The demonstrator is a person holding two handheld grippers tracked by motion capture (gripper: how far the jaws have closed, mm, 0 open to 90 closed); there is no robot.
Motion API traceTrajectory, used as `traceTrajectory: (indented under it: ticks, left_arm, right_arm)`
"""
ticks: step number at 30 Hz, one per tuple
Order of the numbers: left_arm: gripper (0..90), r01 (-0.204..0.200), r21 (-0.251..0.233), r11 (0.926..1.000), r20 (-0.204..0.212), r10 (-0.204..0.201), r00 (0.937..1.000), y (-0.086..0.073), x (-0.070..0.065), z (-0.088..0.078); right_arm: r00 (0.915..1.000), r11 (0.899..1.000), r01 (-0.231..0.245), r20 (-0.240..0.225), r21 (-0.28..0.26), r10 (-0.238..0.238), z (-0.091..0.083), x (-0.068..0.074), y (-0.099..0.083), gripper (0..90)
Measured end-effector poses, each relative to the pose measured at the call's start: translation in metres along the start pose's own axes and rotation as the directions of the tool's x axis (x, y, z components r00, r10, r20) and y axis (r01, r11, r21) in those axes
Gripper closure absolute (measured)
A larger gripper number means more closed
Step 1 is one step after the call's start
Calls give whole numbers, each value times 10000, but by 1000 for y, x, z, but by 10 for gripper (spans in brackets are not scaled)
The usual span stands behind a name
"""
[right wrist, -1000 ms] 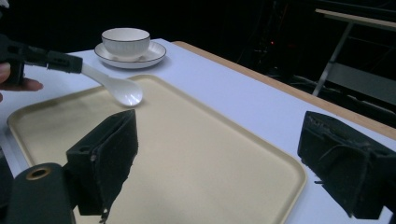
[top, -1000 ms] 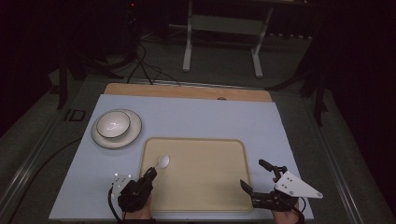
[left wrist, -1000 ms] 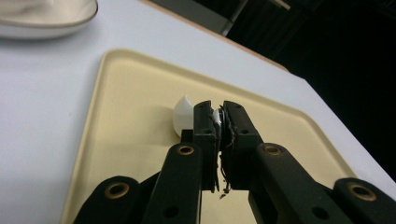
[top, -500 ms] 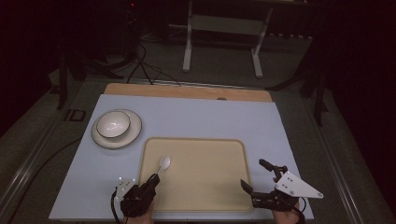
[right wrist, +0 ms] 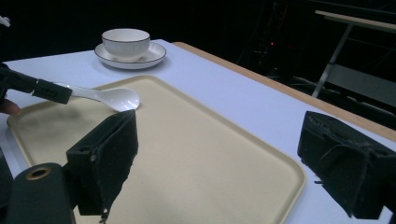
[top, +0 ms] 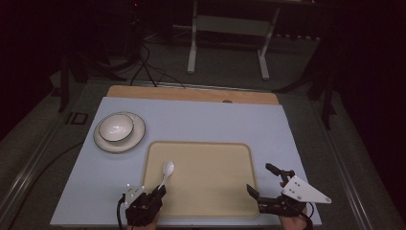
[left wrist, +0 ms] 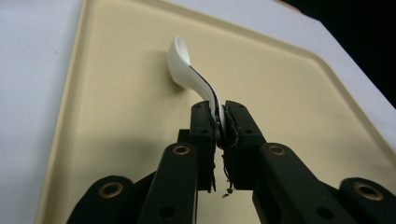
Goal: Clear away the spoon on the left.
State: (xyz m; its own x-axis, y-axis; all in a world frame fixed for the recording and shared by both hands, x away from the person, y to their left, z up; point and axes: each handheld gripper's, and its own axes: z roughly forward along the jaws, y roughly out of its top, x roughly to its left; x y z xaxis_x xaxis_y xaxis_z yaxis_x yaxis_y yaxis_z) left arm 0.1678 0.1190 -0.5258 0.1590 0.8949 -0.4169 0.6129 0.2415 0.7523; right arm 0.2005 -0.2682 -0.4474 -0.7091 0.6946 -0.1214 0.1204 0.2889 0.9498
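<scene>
Jaws of the left gripper (top: 160, 190) clamp the handle of a white ceramic soup spoon (top: 167, 170), whose bowl rests on the beige rectangular plastic tray (top: 215, 158) toward its nine o'clock side. The right gripper (top: 268, 184) sits at the tray's five o'clock corner, its jaws spread wide with nothing between them. At ten o'clock on the pale blue table (top: 206, 120) a white ribbed bowl (top: 116, 126) stands on a white saucer (top: 136, 139).
</scene>
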Motion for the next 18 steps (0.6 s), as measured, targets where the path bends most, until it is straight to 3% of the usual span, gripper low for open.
traceTrajectory:
  ticks: [13, 18]
  left_arm:
    - [811, 123, 911, 9958, 14, -124, 9999, -8, 4, 6]
    - [790, 227, 1023, 9945, -127, -215, 9997, -8, 7, 9]
  right_arm:
    - [10000, 10000, 15, -13, 60, -15, 1, 1, 0, 124]
    - [10000, 9999, 5, -31, 101, -4, 2, 0, 0, 124]
